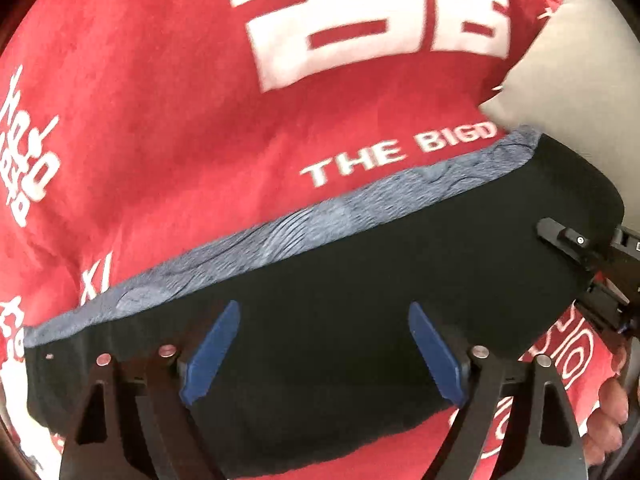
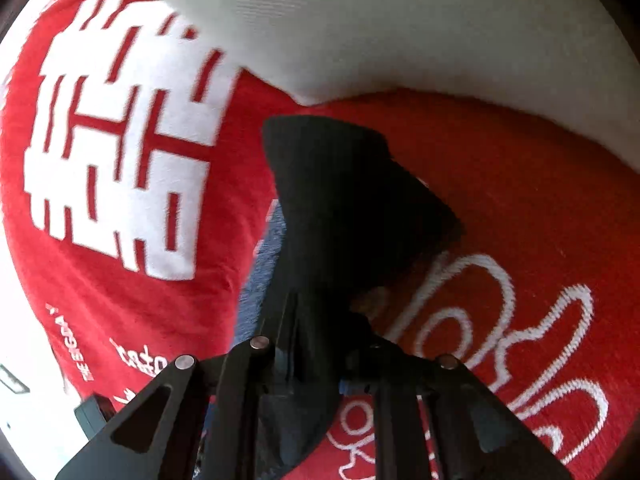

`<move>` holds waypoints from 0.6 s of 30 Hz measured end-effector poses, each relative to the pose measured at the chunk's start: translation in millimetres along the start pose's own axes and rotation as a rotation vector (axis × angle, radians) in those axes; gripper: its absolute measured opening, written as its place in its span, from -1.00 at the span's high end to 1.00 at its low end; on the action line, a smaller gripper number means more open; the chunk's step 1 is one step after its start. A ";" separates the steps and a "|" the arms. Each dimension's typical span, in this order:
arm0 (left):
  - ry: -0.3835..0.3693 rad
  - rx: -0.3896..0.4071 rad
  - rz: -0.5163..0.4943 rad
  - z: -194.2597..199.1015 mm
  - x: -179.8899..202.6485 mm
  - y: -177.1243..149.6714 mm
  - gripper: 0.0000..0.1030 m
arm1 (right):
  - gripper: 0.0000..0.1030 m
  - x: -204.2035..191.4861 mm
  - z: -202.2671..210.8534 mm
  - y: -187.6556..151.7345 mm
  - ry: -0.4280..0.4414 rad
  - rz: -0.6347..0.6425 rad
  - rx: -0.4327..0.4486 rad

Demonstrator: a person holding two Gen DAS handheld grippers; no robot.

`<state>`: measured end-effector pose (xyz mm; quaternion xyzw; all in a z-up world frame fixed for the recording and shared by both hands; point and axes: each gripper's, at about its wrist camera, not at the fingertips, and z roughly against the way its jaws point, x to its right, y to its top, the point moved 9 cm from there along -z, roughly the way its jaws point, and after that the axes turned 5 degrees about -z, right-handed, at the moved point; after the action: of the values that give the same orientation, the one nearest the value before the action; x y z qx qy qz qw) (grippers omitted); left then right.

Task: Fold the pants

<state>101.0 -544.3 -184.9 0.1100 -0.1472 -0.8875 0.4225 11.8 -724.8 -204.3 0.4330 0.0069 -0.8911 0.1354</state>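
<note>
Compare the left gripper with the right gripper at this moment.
The left gripper has its jaws spread wide above the black pants, with nothing pinched; the right gripper has its jaws shut on an end of the pants. The left gripper's blue pads show plainly; the right gripper's are buried in dark cloth. Both are over the red blanket.

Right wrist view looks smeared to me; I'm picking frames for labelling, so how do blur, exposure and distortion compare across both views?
Right wrist view: the big white characters on the red printed blanket are motion-smeared, the left edge blown out, and the black pants a detailless dark mass. Left wrist view: sharper, "THE BIG" readable, blue finger pads crisp, the upper print softly blurred. Both bend strongly toward the fisheye rim.
</note>
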 end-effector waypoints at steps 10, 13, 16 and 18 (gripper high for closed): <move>-0.090 0.038 0.039 -41.9 12.9 -24.7 -0.76 | 0.75 -67.7 14.3 -27.3 -0.134 0.414 0.035; -0.110 0.052 0.042 -43.2 10.2 -26.1 -0.76 | 0.75 -89.5 14.9 -43.8 -0.166 0.537 0.040; -0.163 0.018 0.066 -39.1 -1.5 -26.5 -0.75 | 0.76 -111.7 14.7 -61.4 -0.188 0.639 0.045; -0.196 0.019 0.114 -30.0 -19.3 -26.6 -0.75 | 0.76 -126.9 17.1 -73.7 -0.197 0.708 0.053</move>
<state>103.4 -518.3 -220.9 0.0181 -0.2024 -0.8671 0.4547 55.0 -626.1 -103.2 0.3243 -0.1794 -0.8263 0.4241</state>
